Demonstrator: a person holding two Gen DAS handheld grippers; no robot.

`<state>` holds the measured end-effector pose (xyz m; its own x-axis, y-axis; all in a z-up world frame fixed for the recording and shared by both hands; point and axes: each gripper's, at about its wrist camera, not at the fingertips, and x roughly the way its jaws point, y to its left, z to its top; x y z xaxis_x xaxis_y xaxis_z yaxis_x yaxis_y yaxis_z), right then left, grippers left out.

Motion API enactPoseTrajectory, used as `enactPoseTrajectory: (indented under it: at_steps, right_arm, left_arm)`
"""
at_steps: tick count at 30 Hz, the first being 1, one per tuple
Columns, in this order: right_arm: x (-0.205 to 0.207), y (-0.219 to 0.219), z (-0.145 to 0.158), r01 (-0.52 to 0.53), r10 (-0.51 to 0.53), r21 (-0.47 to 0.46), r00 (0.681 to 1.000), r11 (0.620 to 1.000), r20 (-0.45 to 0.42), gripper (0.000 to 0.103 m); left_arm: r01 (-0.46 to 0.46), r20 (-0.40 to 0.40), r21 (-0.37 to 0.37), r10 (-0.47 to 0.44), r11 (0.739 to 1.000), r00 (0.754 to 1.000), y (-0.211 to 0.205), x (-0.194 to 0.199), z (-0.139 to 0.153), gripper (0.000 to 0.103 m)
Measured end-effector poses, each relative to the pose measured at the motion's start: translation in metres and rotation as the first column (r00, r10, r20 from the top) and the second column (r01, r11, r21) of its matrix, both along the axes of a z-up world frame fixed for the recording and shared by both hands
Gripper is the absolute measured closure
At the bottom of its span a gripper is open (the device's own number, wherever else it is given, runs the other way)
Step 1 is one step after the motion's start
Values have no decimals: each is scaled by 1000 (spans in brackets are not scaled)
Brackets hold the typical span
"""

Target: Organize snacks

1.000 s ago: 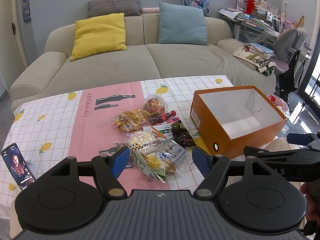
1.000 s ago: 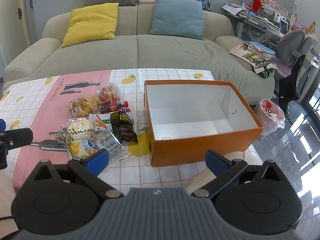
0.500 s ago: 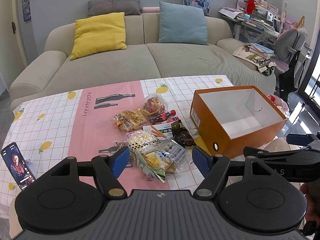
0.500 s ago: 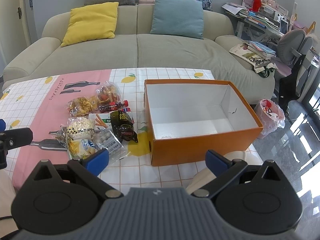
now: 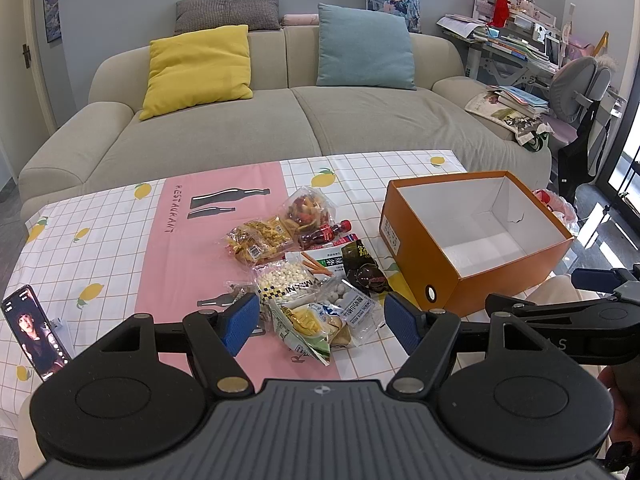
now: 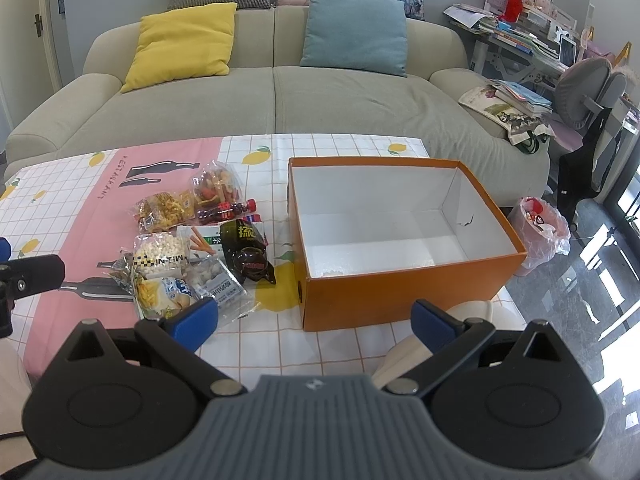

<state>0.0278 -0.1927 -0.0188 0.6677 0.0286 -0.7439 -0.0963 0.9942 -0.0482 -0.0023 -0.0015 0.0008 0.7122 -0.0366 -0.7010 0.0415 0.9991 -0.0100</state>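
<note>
The left gripper (image 5: 319, 320) hung over the near edge of the table (image 5: 100, 240), its blue fingers (image 5: 240, 322) spread apart with nothing between them. The right gripper (image 6: 314, 322) was poised the same way beside it, fingers (image 6: 194, 320) wide apart and empty.

The snacks (image 5: 304, 272) lay in a loose pile near the middle of the table, on the seam between the pink strip and the white lemon-print check of the cloth. At the far end of the pile sat a clear bag of mixed colourful pieces (image 5: 306, 210), with a small red-capped bottle (image 5: 324, 234) lying on its side just in front of it and a bag of yellow crisps (image 5: 260, 240) to the left. Nearer lay a pack of small white puffs (image 5: 284, 284), a dark packet (image 5: 366, 270) and a green-and-yellow bag (image 5: 302, 326), overlapping one another.

An orange box (image 6: 400, 296) with a white interior stood open just to the right of the pile, holding nothing. A phone (image 5: 34, 332) with a lit screen stood propped at the table's left edge. A beige sofa (image 5: 320, 128) with a yellow cushion (image 5: 198, 70) and a blue cushion (image 5: 364, 48) stood behind the table.
</note>
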Motion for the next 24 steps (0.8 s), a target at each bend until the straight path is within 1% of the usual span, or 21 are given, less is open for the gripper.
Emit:
enactPoseTrajectory:
  at_steps: [8, 12, 14, 15, 16, 19, 20, 21, 22, 23, 24]
  right_arm:
    - [2, 0, -2, -4, 4, 0, 1000, 1000, -8, 3]
    - [7, -4, -6, -40, 40, 46, 999, 998, -12, 3]
    - [9, -9, -8, -62, 61, 90, 998, 994, 12, 3]
    - [10, -10, -9, -75, 73, 114, 997, 991, 26, 3]
    - [11, -12, -10, -89, 84, 135, 996, 987, 41, 3]
    - [19, -9, -13, -131, 123, 159, 990, 978, 62, 4]
    - [22, -6, -15, -153, 144, 160, 987, 975, 65, 6]
    - [25, -2, -17, -175, 166, 157, 984, 972, 67, 9]
    - [27, 2, -19, -197, 188, 153, 980, 969, 67, 18]
    - [30, 6, -21, -220, 212, 149, 975, 964, 67, 23]
    - [32, 11, -24, -240, 232, 147, 970, 960, 69, 26]
  left_arm:
    - [10, -11, -14, -10, 1000, 1000, 0, 1, -1, 19]
    - [23, -33, -54, -25, 998, 999, 6, 8, -3, 21]
    - [21, -54, -94, -26, 995, 998, 13, 15, -4, 30]
    - [20, -66, -114, -28, 993, 997, 16, 18, -6, 31]
    - [22, -78, -129, -32, 991, 996, 21, 22, -7, 35]
    - [20, -114, -132, -35, 991, 993, 27, 33, -15, 46]
    - [17, -128, -129, -34, 991, 991, 29, 37, -18, 51]
    - [12, -142, -130, -31, 991, 989, 31, 40, -21, 53]
    - [3, -157, -139, -25, 990, 987, 33, 44, -25, 55]
    - [-5, -170, -151, -21, 988, 985, 35, 47, -28, 55]
    - [-13, -182, -162, -17, 987, 983, 37, 51, -32, 55]
